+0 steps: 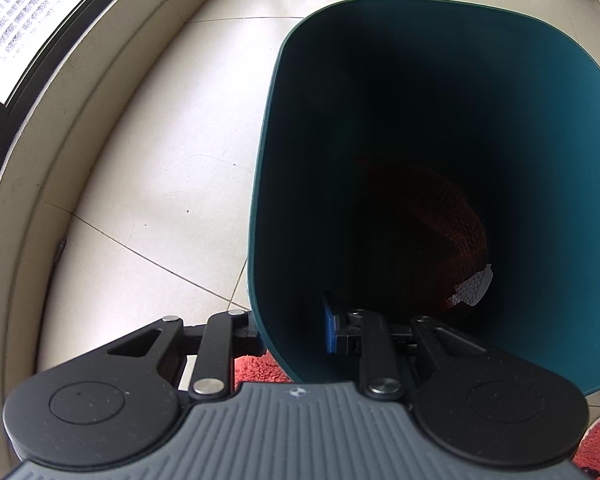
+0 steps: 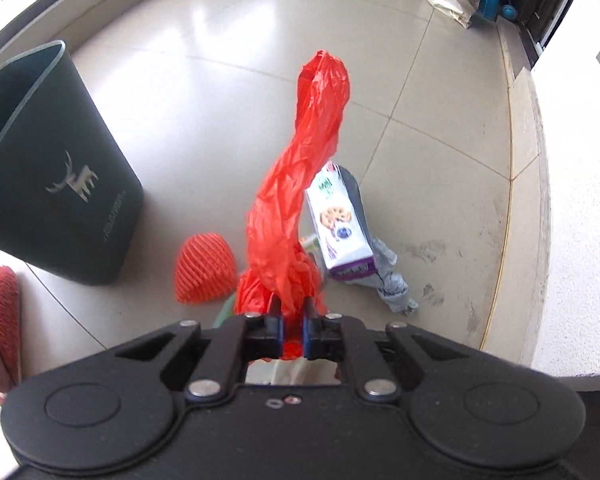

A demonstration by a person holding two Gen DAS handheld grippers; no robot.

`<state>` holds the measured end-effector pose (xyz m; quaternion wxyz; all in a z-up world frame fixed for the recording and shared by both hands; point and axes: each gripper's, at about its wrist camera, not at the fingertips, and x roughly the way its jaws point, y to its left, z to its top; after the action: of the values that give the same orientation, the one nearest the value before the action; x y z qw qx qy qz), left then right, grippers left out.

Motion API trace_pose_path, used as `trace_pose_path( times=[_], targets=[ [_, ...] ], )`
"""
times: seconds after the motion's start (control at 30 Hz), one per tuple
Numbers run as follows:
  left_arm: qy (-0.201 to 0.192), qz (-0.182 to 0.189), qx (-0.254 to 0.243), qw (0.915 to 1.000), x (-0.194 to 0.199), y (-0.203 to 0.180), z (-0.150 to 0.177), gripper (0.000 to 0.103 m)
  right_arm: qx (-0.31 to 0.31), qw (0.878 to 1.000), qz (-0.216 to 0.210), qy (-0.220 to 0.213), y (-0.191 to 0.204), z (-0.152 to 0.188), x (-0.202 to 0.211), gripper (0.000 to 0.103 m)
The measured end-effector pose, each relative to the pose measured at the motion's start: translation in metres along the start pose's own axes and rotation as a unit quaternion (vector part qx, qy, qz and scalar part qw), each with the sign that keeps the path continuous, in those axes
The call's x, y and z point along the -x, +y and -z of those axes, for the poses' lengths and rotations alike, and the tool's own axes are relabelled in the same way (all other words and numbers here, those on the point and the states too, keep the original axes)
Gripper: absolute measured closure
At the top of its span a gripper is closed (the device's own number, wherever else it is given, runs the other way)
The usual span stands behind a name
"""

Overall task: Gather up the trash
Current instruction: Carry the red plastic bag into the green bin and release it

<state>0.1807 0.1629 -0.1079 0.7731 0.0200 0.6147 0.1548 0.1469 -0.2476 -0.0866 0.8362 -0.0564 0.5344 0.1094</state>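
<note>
Down the left wrist view, the left hand-held gripper (image 1: 292, 330) is clamped on the near rim of the teal trash bin (image 1: 540, 128). From the right wrist view, the right hand-held gripper (image 2: 291, 312) pinches a red plastic bag (image 2: 296, 200), its length stretching away; the bin, bearing a silver deer logo (image 2: 74, 178), stands to its left. The small lettering is unreadable.

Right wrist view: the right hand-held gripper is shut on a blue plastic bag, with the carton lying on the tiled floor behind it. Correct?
Not quite. The plastic bag is red, not blue, as the right wrist view shows; the right hand-held gripper is shut on it, carton on the floor behind.
</note>
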Motion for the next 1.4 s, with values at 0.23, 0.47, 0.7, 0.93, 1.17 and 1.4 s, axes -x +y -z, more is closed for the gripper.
trace_pose_path(
  times=[0.23,0.47,0.7,0.93,1.17,1.4],
  targets=[
    [-0.001,0.007,0.007,0.9999,0.003,0.005,-0.001,0.079,0.022,0.992,-0.088,-0.087,0.064,-0.055,0.072,0.096],
    [-0.001,0.017,0.012,0.9998,0.005,0.013,-0.003,0.079,0.092,0.978,-0.148,-0.117,0.135,-0.093,0.088,0.096],
    [-0.006,0.02,0.011,0.9997,0.007,0.016,-0.001,0.079,0.132,0.974,-0.156,-0.1,0.19,-0.107,0.058,0.096],
    [-0.006,0.024,0.013,0.9996,0.006,0.016,0.0,0.079,0.156,0.977,-0.133,-0.056,0.234,-0.11,0.001,0.096],
    [-0.01,0.031,0.012,0.9994,0.006,0.019,0.002,0.079,0.176,0.978,-0.108,-0.012,0.262,-0.106,-0.046,0.096],
    [-0.014,0.035,0.011,0.9992,0.007,0.021,0.005,0.079,0.185,0.979,-0.089,0.02,0.272,-0.103,-0.074,0.094]
  ],
)
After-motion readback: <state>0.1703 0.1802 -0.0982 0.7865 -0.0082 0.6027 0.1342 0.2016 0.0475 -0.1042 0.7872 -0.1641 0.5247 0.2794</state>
